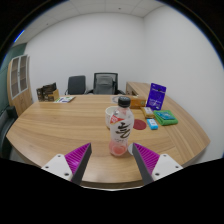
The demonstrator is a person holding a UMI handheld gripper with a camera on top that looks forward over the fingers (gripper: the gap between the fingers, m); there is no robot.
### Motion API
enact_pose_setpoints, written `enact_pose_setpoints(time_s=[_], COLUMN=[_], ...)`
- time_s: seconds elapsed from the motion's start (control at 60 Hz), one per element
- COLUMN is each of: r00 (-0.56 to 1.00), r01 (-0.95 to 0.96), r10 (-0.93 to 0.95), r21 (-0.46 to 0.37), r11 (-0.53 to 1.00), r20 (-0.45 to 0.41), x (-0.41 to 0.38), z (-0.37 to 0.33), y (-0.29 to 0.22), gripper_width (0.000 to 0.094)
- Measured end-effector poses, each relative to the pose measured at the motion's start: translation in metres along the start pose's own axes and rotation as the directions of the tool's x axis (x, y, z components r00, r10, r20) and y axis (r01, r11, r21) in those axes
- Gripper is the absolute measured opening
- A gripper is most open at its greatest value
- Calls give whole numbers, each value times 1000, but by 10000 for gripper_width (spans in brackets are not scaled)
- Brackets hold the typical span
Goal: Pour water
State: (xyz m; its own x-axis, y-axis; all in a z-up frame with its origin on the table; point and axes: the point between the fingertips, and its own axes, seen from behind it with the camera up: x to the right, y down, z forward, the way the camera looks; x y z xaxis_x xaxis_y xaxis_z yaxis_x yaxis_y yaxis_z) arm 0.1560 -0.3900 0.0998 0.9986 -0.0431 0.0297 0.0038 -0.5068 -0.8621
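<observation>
A clear plastic bottle (121,128) with a dark cap, a white label with black characters and pink liquid at the bottom stands upright on the wooden table (60,125). A clear cup (112,115) stands just behind it on its left, partly hidden. My gripper (112,158) is open, with the purple pads (76,157) wide apart. The bottle stands just ahead of the fingertips, between their lines, with gaps on both sides.
A purple box (157,96) stands at the table's right, with green and blue items (165,117) and a small red thing (144,126) beside it. Books (65,99) lie at the far left. Two office chairs (104,83) stand behind the table.
</observation>
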Motion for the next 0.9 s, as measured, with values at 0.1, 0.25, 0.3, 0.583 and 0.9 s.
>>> enact_pose_setpoints(time_s=[0.1,0.25,0.3,0.583,0.9], r00=[1000,994,992,993,992], r01=[-15,-37,-36,-30,-43], r10=[14,25,20,10,24], r21=[48,113,129,166,157], r11=[999,993,991,986,987], r20=[23,103,121,118,121], x=[20,21,19,17,-16], z=[41,90,100,118,94], y=[-7,-17,-19,-24,-61], gripper_width=[852,807,759,371,287])
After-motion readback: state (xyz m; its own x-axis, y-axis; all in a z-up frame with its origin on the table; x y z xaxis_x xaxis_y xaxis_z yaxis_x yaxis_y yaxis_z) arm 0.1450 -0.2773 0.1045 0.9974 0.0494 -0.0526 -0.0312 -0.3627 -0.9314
